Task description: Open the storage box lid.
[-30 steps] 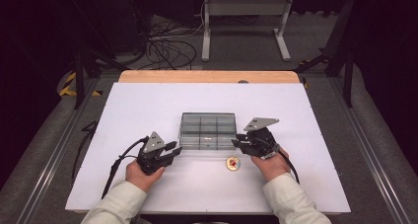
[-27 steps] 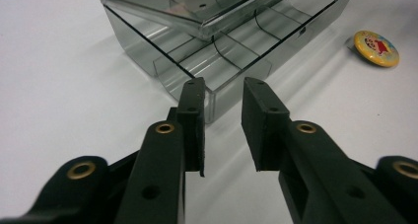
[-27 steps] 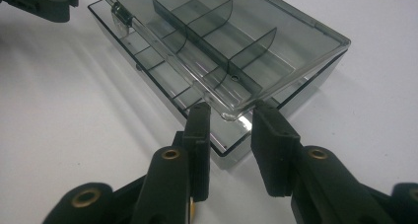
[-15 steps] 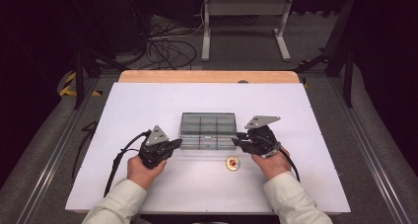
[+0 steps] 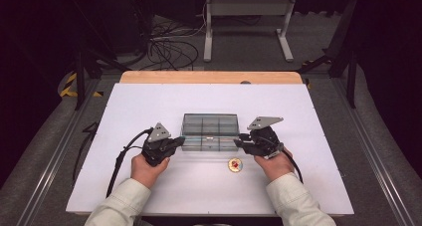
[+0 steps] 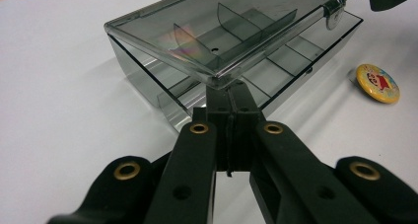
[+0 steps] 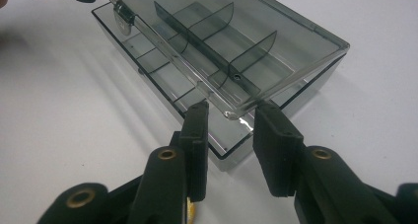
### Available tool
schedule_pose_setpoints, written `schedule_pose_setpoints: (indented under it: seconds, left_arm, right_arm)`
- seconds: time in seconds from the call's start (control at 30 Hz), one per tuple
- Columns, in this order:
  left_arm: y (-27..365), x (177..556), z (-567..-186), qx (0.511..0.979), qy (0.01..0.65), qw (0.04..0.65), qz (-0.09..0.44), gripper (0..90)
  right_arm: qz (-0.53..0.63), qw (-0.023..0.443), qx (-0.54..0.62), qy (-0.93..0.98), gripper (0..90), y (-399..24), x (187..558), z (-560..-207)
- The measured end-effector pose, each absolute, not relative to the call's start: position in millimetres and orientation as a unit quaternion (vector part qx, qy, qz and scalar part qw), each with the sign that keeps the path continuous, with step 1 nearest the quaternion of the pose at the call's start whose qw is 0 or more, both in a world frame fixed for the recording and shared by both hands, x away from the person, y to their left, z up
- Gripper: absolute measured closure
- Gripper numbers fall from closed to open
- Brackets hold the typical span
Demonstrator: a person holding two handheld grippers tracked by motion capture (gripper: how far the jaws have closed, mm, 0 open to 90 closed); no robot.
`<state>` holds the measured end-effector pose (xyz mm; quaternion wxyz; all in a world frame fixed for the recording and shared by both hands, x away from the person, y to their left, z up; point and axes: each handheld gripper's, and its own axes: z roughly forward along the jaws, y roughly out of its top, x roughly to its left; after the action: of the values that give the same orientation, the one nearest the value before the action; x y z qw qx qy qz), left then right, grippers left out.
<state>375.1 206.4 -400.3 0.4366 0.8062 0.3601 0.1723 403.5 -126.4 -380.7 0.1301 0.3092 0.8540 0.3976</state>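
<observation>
One clear box [image 5: 209, 132] with a hinged lid [image 6: 217, 29] sits near the middle of a white table [image 5: 149, 101]; its inside is split by dividers [image 7: 217, 31] into small compartments, whose number cannot be told for sure. One round badge [image 5: 234, 165] lies on the table just in front of the box, nearer its right end, apart from it. Two grippers work the box. The left gripper [image 5: 175, 142] is at the box's front left corner, its jaws pressed together with their tips just under the raised lid corner; no thing is seen between the pads. The right gripper [image 7: 230, 116] is at the front right corner, jaws spread, the lid corner lying between the pads; whether they press it cannot be told. The lid is lifted slightly along the front edge, a gap showing above the box rim. Bare table lies open to the left, right and behind the box; the near strip holds the badge and both hands.
</observation>
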Motion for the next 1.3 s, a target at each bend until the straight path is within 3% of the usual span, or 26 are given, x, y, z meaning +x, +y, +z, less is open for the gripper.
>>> schedule_pose_setpoints:
  seconds: [0.1, 0.27, 0.4, 1.3]
  left_arm:
    - [207.1, 375.3, -399.8, 0.808, 0.359, 0.434, 0.173, 89.9]
    - [207.1, 375.2, -399.7, 0.807, 0.359, 0.435, 0.173, 89.9]
    - [207.2, 375.2, -399.5, 0.808, 0.358, 0.436, 0.172, 89.9]
    - [206.9, 374.4, -399.3, 0.813, 0.349, 0.431, 0.174, 89.9]
  right_arm:
    - [0.398, 0.129, 0.31, 0.854, 63.4, -127.2, 403.7, -380.2]
    - [0.392, 0.136, 0.322, 0.851, 40.8, -125.8, 406.1, -381.2]
    - [0.38, 0.15, 0.324, 0.853, 33.6, -122.2, 410.5, -379.9]
    - [0.36, 0.189, 0.315, 0.857, 35.0, -114.2, 415.1, -373.2]
